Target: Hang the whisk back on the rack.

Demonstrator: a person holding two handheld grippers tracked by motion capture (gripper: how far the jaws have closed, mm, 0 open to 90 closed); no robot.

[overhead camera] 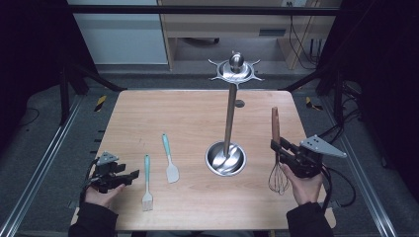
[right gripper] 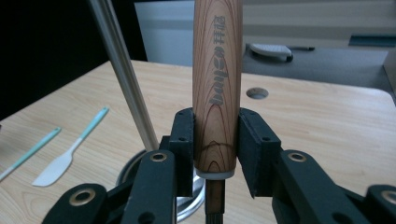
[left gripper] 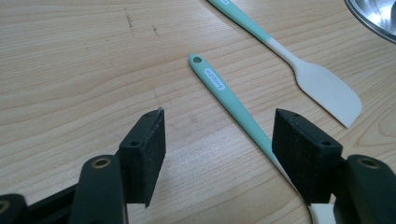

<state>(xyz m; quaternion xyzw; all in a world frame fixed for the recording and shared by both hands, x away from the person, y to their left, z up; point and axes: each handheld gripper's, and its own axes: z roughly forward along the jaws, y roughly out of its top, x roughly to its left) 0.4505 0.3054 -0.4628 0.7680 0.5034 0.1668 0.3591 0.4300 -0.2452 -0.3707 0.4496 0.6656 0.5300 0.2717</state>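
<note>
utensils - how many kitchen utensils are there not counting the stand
3. A brush with a teal handle lies near the left gripper, a spatula lies just right of it, and the whisk is held upright in the right gripper.

wooden table (overhead camera: 197,113), grey floor (overhead camera: 44,143), pale cabinet (overhead camera: 217,24)

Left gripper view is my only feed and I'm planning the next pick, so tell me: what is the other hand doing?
Observer: The right tongs are shut on a whisk, gripping its wooden handle.
Operator: Is the whisk lying flat?
Observer: No, it is held handle-up, wires toward the table.
Operator: That steel rim at my top right?
Observer: It is the round base of a tall utensil stand, whose hooked top is empty.
</note>
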